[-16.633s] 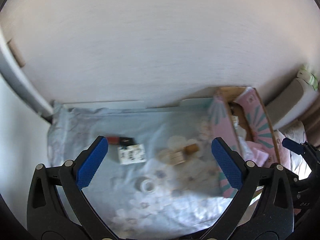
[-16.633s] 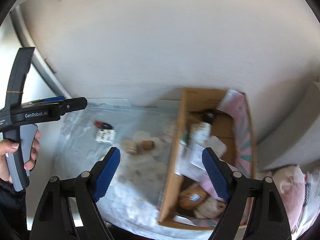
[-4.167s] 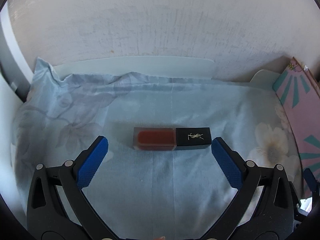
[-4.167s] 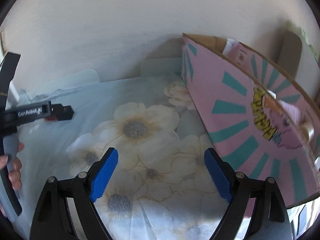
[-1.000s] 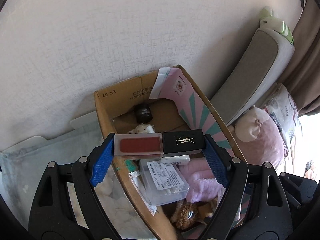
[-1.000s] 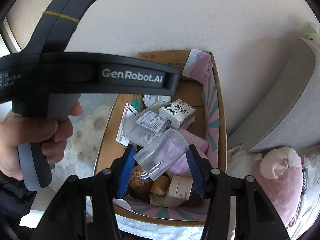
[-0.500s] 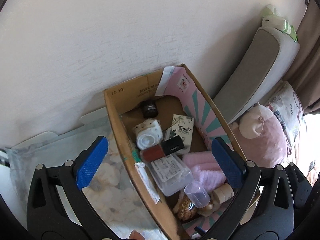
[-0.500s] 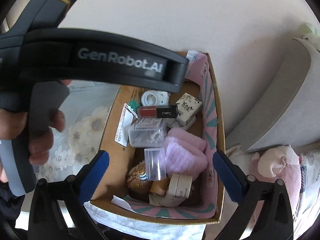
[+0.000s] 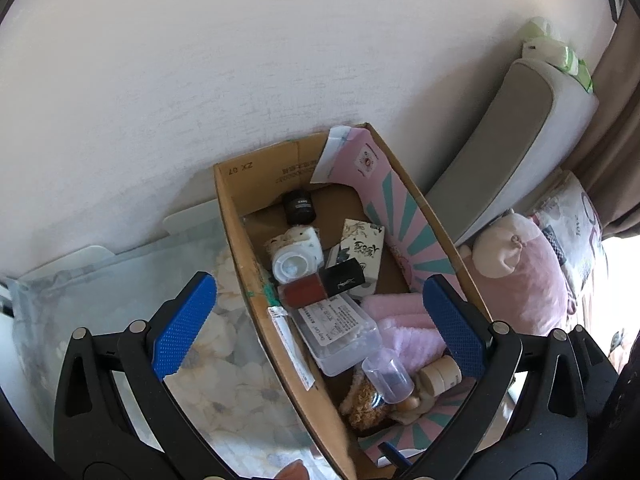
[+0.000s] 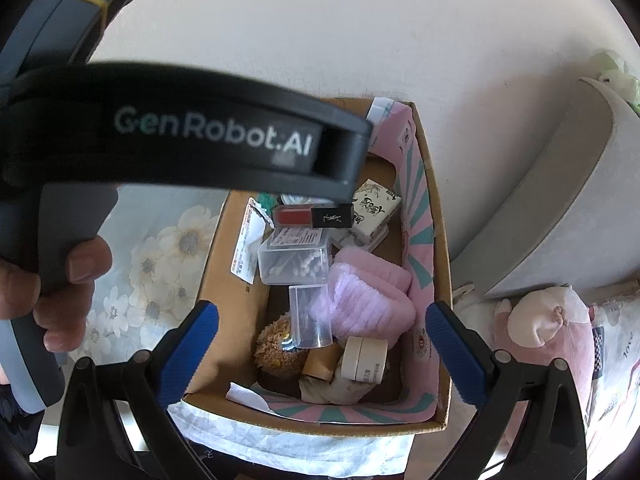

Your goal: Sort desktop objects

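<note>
While the left wrist view looked down into the cardboard box (image 9: 228, 208), the left tool (image 9: 320, 320) stood wide with nothing between its blue pads, its jaws having just been opening; the red-and-black lipstick (image 9: 322, 285) lay free inside the box, resting by the white round case (image 9: 294, 256) and the clear swab box (image 9: 340, 332). From the right wrist view, the right tool (image 10: 322, 340) likewise gaped empty, its jaws just opened, and the clear plastic cup (image 10: 309, 316) lay on its side in the box beside the pink fluffy cloth (image 10: 368, 300). Both drops looked finished. Judging by this, the next move called for lifting both tools clear of the box and turning to the flowered desk (image 10: 160, 248) for whatever remained.
</note>
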